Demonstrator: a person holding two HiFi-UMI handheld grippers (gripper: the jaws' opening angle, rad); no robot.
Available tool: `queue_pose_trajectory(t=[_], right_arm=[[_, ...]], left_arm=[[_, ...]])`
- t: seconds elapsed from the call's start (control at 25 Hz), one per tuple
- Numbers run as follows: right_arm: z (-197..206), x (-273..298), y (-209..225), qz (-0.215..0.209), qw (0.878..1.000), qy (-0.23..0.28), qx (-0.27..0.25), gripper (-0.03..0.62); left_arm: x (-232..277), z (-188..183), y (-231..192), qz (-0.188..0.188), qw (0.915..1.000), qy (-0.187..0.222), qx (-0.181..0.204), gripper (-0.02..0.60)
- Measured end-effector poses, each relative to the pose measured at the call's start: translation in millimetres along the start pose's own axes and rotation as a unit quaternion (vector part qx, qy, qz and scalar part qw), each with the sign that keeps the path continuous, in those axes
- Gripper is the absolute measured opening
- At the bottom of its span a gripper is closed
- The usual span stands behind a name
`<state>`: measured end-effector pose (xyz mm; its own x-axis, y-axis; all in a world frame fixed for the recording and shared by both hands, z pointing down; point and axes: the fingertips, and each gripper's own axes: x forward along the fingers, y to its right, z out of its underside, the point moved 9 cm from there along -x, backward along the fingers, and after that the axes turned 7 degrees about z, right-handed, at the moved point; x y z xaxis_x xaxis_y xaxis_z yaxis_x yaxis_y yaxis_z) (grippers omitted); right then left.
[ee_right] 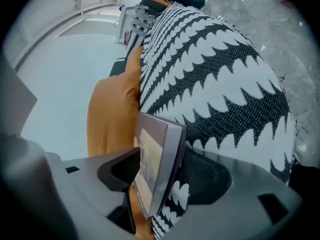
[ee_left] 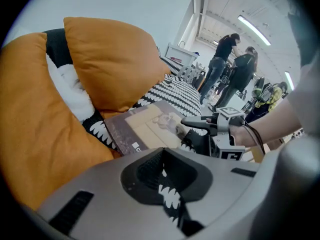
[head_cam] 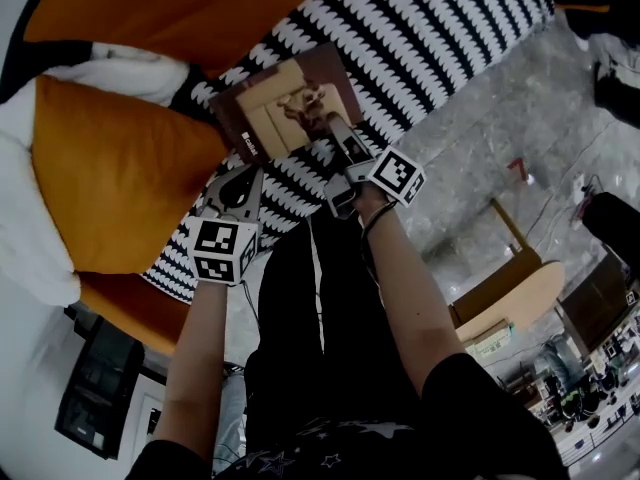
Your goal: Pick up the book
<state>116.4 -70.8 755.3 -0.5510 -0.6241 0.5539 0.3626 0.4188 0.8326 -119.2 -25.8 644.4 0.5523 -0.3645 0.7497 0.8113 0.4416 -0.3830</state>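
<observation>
1. The book lies on the black-and-white patterned cover. Its far corner is beside the orange cushion.
2. The right tool has the near edge of the book between its jaws. In the right gripper view the book stands in the gap, and the pads look pressed on both covers.
3. The left tool hangs nearby. Its jaws are almost together, with only a thin slit, and hold nothing.
4. I judge the grasp is made and the lift is not yet done.
5. The next move probably calls for a firm squeeze and a steady rise, because a book held by one edge may sag or slip.
</observation>
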Motion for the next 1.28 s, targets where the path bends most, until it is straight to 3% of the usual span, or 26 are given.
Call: queue_pose_trajectory(t=[0.32,0.6,0.88,1.08,1.28], right_arm=[[1.1,0.0,10.1,0.038,0.998,-0.002,0.048,0.264],[3.6,12.2,-9.8,-0.011,0.999,-0.042,-0.030,0.262],[-14.1,6.0,-18.8,-0.061,0.997,-0.022,-0.034,0.197],[-11.5,-13.6,-28.1,-0.022,0.998,0.010,-0.063,0.192],[0.8,-17.2,-53.1,-0.036,0.995,0.031,-0.086,0.189]], left_arm=[[10.6,1.2,1.5,0.007,1.0000,-0.005,0.002,0.005],[-2.0,1.7,-2.6,0.011,0.9999,-0.001,0.005,0.005],[6.8,-15.7,-7.4,0.006,1.0000,-0.001,0.006,0.005],[7.2,-18.8,-6.7,0.005,1.0000,0.002,0.007,0.005],[1.2,-15.1,-14.9,0.005,1.0000,0.002,0.007,0.005]])
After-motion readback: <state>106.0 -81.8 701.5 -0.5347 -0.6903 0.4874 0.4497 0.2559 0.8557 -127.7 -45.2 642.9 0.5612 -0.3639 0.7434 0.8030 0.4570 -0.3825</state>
